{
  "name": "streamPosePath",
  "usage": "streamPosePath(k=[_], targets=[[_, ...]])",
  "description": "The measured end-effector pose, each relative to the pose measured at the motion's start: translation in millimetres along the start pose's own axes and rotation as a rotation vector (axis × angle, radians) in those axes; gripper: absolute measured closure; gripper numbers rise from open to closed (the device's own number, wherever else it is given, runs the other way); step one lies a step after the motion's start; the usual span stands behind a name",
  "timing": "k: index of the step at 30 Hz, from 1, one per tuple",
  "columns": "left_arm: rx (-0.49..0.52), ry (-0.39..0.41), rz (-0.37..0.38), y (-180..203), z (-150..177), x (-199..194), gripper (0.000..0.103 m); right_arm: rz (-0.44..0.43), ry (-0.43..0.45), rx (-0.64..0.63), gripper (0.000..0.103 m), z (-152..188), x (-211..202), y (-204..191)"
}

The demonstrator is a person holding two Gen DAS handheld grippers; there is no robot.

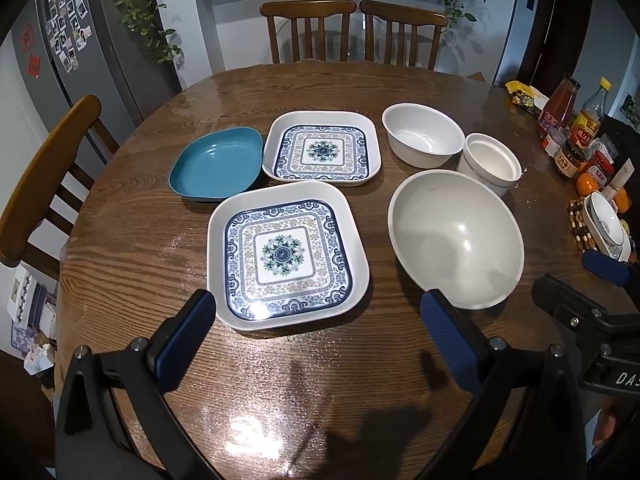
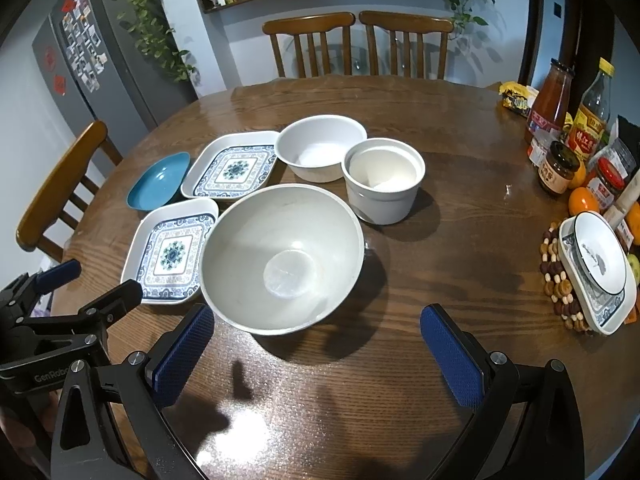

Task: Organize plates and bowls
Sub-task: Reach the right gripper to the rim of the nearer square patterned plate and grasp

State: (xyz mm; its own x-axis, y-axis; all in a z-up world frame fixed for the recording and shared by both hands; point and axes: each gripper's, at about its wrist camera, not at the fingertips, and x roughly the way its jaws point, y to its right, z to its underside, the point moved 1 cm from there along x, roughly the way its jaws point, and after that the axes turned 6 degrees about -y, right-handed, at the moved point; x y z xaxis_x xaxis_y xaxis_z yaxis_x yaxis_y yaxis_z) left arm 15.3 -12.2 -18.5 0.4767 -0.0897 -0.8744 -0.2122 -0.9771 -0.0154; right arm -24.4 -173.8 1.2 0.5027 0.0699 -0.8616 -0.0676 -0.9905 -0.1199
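Observation:
On the round wooden table [image 1: 160,256] lie two square patterned plates, one near [image 1: 286,260] and one far [image 1: 322,148], and a teal dish [image 1: 218,166] at the left. To the right stand a large white bowl [image 1: 456,236], a medium white bowl [image 1: 422,134] and a small white pot [image 1: 490,164]. My left gripper [image 1: 316,332] is open and empty, above the table just before the near plate. My right gripper [image 2: 316,344] is open and empty, just before the large bowl [image 2: 280,258]. The left gripper also shows in the right wrist view [image 2: 80,284].
Bottles and jars [image 2: 568,136], oranges and a bowl stacked on a patterned plate [image 2: 600,268] on a beaded trivet crowd the table's right edge. Wooden chairs [image 1: 352,32] stand behind and at the left. A fridge [image 1: 80,40] stands at the far left.

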Motion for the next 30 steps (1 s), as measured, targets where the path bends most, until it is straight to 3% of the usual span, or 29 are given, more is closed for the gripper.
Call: streamPosePath(k=[10, 17, 24, 30], targets=[[-0.010, -0.022, 0.066, 5, -1, 5, 0.001, -0.016, -0.009, 0.033, 0.000, 4, 0, 12], [-0.042, -0.026, 0.060, -7, -1, 9, 0.001, -0.047, -0.005, 0.028, 0.000, 2, 1, 10], [-0.088, -0.032, 0.015, -35, -2, 16, 0.004, -0.088, 0.014, -0.061, 0.000, -17, 0, -24], [-0.181, -0.058, -0.023, -80, -3, 29, 0.011, -0.110, 0.021, -0.193, 0.000, -54, 7, -76]])
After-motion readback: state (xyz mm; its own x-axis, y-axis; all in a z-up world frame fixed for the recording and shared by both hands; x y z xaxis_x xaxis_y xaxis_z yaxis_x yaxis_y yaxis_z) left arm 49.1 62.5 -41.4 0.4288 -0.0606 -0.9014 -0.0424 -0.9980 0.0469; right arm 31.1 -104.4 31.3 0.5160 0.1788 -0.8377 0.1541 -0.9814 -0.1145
